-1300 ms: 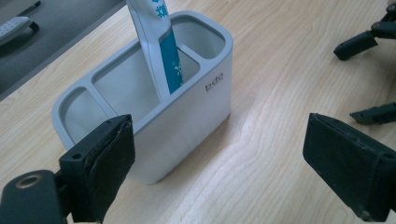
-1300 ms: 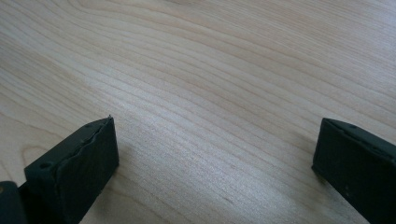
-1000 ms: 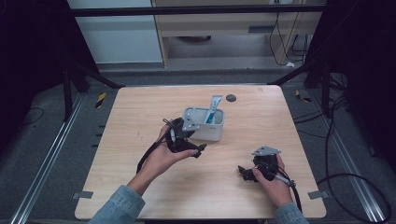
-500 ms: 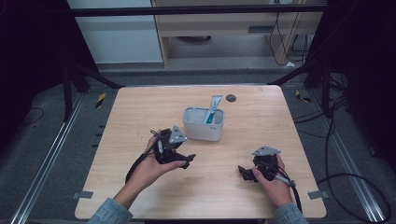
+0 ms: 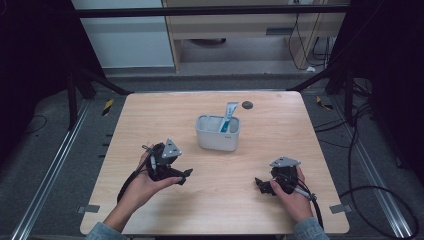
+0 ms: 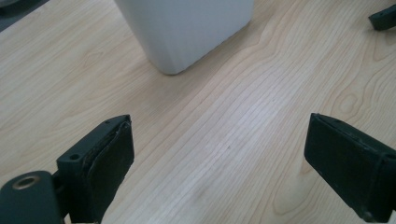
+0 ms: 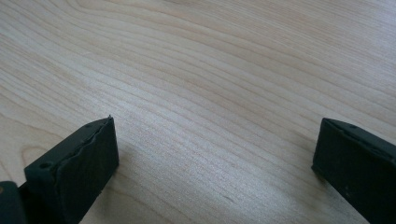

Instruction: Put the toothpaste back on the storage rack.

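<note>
We see both tongs wide and empty, left gripper (image 5: pixel 186 173) and right gripper (image 5: pixel 259 183) low over the table (image 5: pixel 150 115), toothpaste tube (image 5: pixel 228 117) already standing in the white holder (image 5: pixel 217 140), so seemingly nothing left.

Grey bin with a tube, middle of my desk

The pale grey rounded bin (image 5: pixel 217 133) stands upright at the frame's centre; a white-and-teal tube (image 5: pixel 228 117) leans out of its right side, top tilted toward the upper right.
</note>
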Demonstrator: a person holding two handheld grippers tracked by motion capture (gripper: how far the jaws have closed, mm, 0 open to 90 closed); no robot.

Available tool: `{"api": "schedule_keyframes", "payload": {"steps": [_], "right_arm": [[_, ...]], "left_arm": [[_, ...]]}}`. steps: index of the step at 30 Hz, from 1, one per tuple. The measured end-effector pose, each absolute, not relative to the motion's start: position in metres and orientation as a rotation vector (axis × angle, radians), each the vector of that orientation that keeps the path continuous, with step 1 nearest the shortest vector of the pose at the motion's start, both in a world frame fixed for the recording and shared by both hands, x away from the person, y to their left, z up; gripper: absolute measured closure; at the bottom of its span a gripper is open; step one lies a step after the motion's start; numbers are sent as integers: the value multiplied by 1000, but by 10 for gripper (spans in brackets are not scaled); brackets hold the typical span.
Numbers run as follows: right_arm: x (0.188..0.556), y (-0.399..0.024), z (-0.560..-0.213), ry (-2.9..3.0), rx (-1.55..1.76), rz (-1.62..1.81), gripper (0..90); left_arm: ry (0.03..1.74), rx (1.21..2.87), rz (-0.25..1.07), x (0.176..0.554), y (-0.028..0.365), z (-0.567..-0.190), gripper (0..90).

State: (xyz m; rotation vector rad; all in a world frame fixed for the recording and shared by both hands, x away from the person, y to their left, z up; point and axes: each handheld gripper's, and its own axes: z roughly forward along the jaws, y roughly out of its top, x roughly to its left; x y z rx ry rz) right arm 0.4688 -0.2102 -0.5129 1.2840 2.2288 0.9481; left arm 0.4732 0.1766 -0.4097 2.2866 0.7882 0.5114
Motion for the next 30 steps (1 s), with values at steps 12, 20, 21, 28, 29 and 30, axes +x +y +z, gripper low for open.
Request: {"api": "schedule_keyframes", "payload": {"steps": [12,20,21,28,29,30], "right_arm": [[469,-210,-513,2229,1284,948,4],[469,-210,-513,2229,1287,951,4],[469,-210,-513,2228,1287,949,4],[469,-210,-513,2229,1288,951,4],[469,-210,-513,2229,1285,948,4],[469,-210,-513,2229,1288,950,4]], "left_arm": [[893,2249,515,475,211,-421,79],[977,2220,503,478,234,-438,85],[986,2216,503,479,237,-440,85],[1056,2198,488,481,254,-456,86],[1068,2197,488,482,257,-458,86],[1077,2195,487,482,259,-460,86]]}}
